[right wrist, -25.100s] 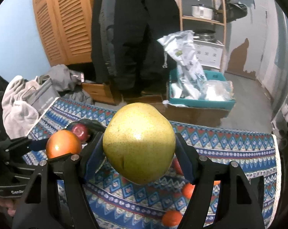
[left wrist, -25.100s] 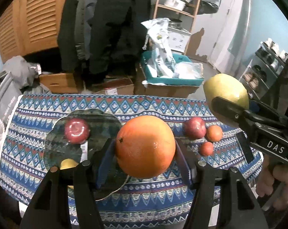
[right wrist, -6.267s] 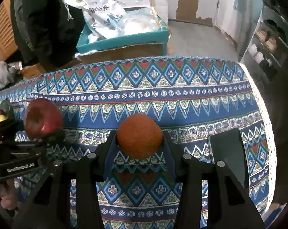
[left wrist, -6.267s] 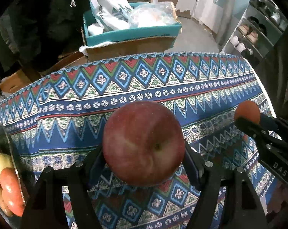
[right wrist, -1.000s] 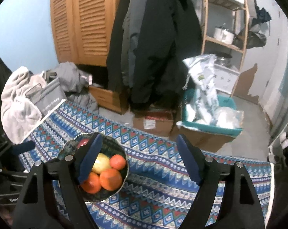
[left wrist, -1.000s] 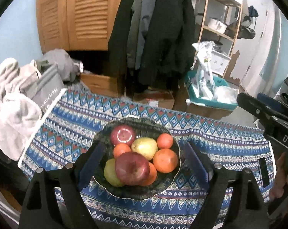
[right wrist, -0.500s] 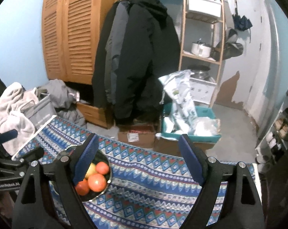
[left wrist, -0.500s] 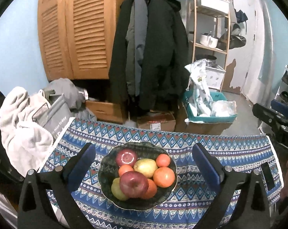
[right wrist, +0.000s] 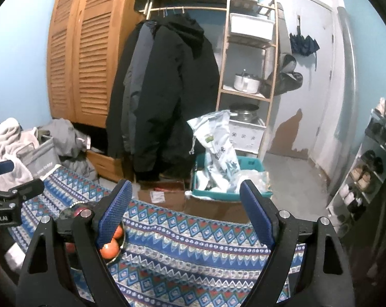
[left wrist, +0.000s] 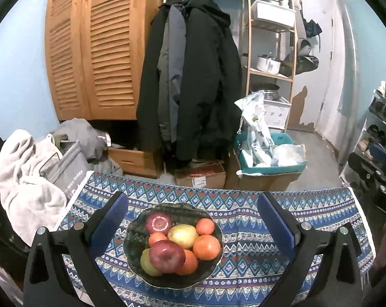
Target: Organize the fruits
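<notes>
Left gripper (left wrist: 191, 220) hangs above the bowl (left wrist: 135, 235) of fruit (left wrist: 177, 245) on the patterned tablecloth (left wrist: 308, 209), jaws spread wide, gripping nothing. Right gripper (right wrist: 184, 212): jaws equally wide, empty, bowl at its left.

Both views are lit by cool, fairly even indoor light, bright on the pale blue walls (left wrist: 19, 71) and dim low in the frame. Heavy fisheye bending curves the tall wooden louvred doors (right wrist: 78, 58), with black vignette in all corners. The hanging black coats (left wrist: 200, 81) lose detail in shadow. Focus is soft throughout.
</notes>
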Demonstrator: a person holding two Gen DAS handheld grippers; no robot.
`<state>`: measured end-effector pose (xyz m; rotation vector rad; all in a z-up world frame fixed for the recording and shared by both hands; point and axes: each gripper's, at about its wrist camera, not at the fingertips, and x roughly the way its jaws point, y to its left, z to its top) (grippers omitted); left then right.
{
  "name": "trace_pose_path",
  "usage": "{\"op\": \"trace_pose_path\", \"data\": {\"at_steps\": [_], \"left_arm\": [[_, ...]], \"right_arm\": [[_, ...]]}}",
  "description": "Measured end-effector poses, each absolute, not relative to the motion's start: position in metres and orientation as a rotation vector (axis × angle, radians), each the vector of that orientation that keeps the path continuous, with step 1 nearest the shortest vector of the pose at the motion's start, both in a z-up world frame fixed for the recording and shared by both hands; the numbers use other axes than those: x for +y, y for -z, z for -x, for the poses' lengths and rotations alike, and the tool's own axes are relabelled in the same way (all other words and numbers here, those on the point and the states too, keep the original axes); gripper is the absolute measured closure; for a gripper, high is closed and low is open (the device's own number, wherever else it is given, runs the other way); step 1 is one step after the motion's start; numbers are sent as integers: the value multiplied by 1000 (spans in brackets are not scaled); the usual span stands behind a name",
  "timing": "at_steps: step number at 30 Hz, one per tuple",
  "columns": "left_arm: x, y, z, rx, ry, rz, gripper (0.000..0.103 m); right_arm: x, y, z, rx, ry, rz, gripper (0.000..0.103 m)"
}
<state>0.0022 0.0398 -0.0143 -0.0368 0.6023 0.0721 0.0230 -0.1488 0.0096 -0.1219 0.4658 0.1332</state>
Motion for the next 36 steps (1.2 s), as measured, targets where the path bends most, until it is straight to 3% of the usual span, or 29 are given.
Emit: {"op": "trace_pose_path", "data": {"at_steps": [36], "left_arm": [[28, 11, -2, 612, -73, 42, 1]], "right_arm": [[-173, -9, -21, 477, -117, 83, 18]]}}
